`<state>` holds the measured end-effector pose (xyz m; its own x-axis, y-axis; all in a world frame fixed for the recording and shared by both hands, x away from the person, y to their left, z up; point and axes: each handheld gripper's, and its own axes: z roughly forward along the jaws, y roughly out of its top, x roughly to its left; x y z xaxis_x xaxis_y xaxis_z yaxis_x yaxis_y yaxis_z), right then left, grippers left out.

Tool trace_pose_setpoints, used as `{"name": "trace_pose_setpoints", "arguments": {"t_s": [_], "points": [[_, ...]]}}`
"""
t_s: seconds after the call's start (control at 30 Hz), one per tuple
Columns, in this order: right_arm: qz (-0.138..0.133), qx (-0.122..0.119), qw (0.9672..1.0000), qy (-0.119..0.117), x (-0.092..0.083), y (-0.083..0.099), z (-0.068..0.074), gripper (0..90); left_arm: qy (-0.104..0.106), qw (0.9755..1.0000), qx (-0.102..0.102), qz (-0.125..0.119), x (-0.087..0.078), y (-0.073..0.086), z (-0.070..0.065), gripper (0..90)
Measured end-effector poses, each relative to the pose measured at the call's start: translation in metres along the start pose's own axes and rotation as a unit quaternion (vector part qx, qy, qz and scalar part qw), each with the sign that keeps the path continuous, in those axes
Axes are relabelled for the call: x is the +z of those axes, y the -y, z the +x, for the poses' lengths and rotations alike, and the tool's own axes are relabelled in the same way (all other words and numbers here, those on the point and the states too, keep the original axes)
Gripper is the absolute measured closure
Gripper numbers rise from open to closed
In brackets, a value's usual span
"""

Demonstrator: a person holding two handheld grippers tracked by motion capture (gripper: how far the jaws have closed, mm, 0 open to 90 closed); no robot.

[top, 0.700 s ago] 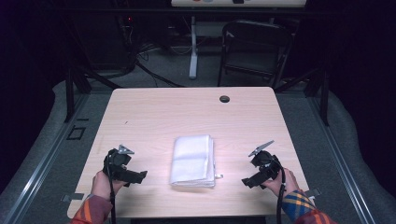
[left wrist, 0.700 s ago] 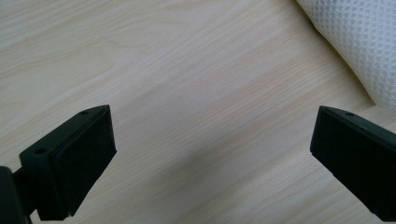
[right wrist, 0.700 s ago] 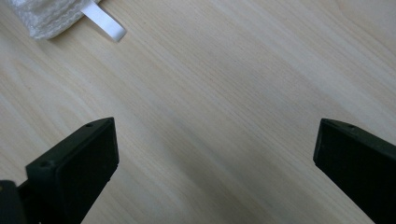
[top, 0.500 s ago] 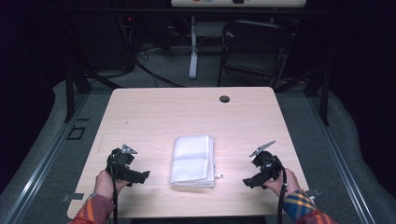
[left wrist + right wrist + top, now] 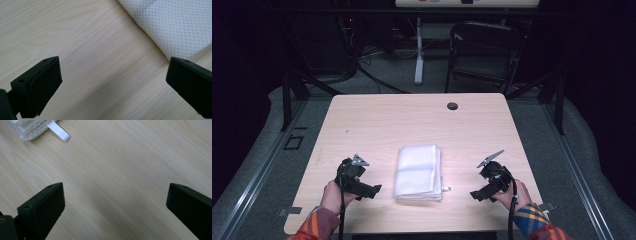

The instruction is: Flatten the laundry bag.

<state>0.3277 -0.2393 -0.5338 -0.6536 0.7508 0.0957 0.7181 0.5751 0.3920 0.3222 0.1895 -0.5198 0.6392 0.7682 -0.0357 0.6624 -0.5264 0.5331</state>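
Observation:
A folded white mesh cloth (image 5: 419,171) lies flat near the front middle of the wooden table (image 5: 412,125). My left gripper (image 5: 371,190) rests low over the table just left of the cloth, jaws wide open and empty. The cloth's corner (image 5: 172,25) fills the upper right of the left gripper view, ahead of the left gripper (image 5: 113,82). My right gripper (image 5: 475,194) sits to the right of the cloth, open and empty too. In the right gripper view the cloth's edge (image 5: 28,128) and its white tag (image 5: 59,132) lie at the upper left, apart from the right gripper (image 5: 115,207).
A small dark round hole (image 5: 452,106) sits near the table's far edge. Behind the table stand a black chair (image 5: 484,50), a white post (image 5: 418,50) and loose cables on the floor. Bare wood spreads over the table's far half.

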Motion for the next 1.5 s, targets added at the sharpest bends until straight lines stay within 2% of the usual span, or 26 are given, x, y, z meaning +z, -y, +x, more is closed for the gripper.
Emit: {"name": "trace_pose_setpoints", "arguments": {"t_s": [0.03,0.07,0.13,0.4,0.43,0.57,0.6,0.73,1.07,1.17,1.3,1.5], "points": [[0.007,-0.007,1.0000,-0.002,0.000,-0.001,0.000,1.8,-0.003,0.9999,0.009,-0.006,0.002,-0.004,-0.006,0.2],[0.007,-0.007,1.0000,-0.002,0.000,-0.001,0.000,1.8,-0.003,0.9999,0.009,-0.006,0.002,-0.004,-0.006,0.4],[0.002,0.001,0.9999,-0.012,0.001,0.001,0.001,2.1,0.003,0.9997,0.020,-0.011,0.003,-0.009,-0.013,0.5],[0.012,-0.005,0.9998,-0.017,-0.001,0.000,0.001,2.8,0.019,0.9988,0.042,-0.018,0.009,-0.018,-0.023,1.0],[0.004,0.004,0.9998,-0.018,0.002,-0.001,0.003,3.2,0.021,0.9985,0.048,-0.017,0.011,-0.020,-0.025,1.2],[0.014,-0.004,0.9997,-0.019,0.002,-0.002,0.003,3.4,0.028,0.9972,0.068,-0.014,0.018,-0.026,-0.034,1.4],[0.009,0.003,0.9996,-0.027,0.003,-0.002,0.004,3.4,0.029,0.9968,0.074,-0.012,0.019,-0.028,-0.036,1.5],[0.016,-0.002,0.9996,-0.025,0.003,-0.001,0.003,3.6,0.036,0.9954,0.089,-0.009,0.025,-0.034,-0.044,1.8],[0.019,-0.005,0.9994,-0.029,0.004,-0.001,0.005,4.2,0.058,0.9900,0.129,0.000,0.039,-0.048,-0.065,5.2],[0.021,-0.007,0.9994,-0.028,0.004,-0.001,0.006,4.5,0.058,0.9883,0.141,-0.002,0.044,-0.051,-0.072,7.8],[0.017,-0.006,0.9994,-0.030,0.005,-0.001,0.007,5.5,0.059,0.9845,0.165,0.006,0.049,-0.056,-0.081,10.6],[0.021,-0.012,0.9992,-0.031,0.004,-0.002,0.008,5.7,0.061,0.9809,0.184,0.019,0.060,-0.059,-0.089,15.8]]}}
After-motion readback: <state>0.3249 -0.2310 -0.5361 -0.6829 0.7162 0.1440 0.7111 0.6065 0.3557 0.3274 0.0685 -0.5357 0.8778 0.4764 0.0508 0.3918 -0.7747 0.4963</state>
